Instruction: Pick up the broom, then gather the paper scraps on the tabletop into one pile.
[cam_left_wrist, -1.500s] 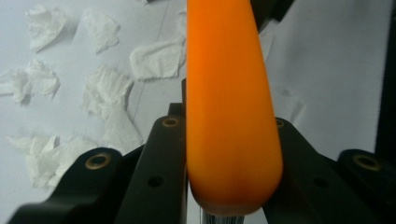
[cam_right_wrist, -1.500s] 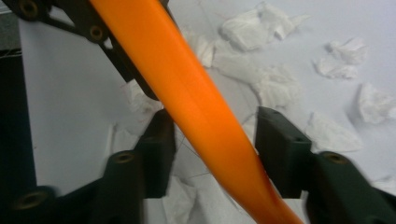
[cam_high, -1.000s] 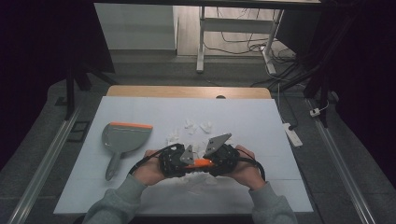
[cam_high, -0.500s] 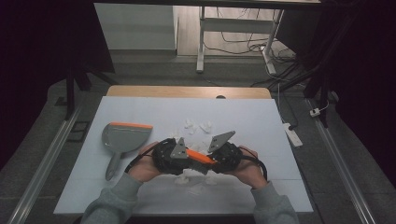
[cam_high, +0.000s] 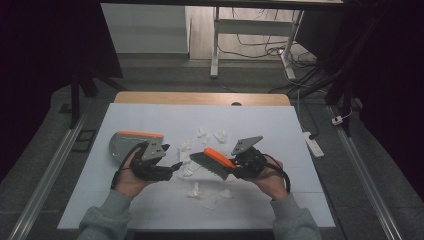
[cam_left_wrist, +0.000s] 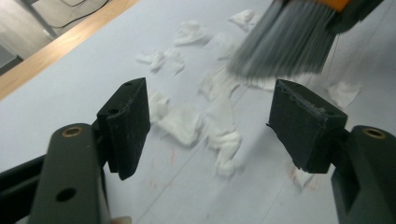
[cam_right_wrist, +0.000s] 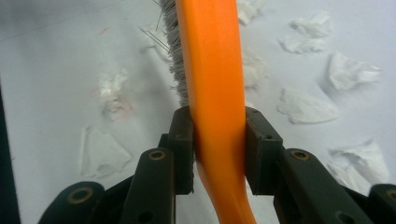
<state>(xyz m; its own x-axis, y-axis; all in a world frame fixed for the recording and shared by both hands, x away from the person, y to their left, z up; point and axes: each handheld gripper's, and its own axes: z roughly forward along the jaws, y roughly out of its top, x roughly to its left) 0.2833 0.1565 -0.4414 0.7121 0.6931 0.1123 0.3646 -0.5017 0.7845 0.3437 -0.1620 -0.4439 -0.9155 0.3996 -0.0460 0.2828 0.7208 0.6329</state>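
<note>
A hand brush (cam_high: 214, 161) with an orange handle and grey bristles hangs above the white table (cam_high: 300, 150). My right gripper (cam_high: 232, 167) is shut on its handle; its jaws have just been closing, and the pads clamp the orange handle (cam_right_wrist: 210, 56) from both sides at my right gripper (cam_right_wrist: 219, 140). My left gripper (cam_high: 176, 165) is to the left of the bristles, open with nothing between its pads (cam_left_wrist: 126, 116); its jaws have just been opening. Torn white paper scraps (cam_high: 205, 134) lie under and around the brush, and also show as paper scraps (cam_left_wrist: 182, 123) and paper scraps (cam_right_wrist: 306, 107).
A grey dustpan (cam_high: 122, 142) with an orange edge lies on the table just behind my left hand. More scraps (cam_high: 210, 192) lie near the front edge. A wooden strip (cam_high: 200, 98) borders the far side. A white power strip (cam_high: 312, 142) lies on the floor to the right.
My left gripper let go of the brush, opened and drew away to the left toward the dustpan. The right gripper kept the brush and shifted slightly right.
</note>
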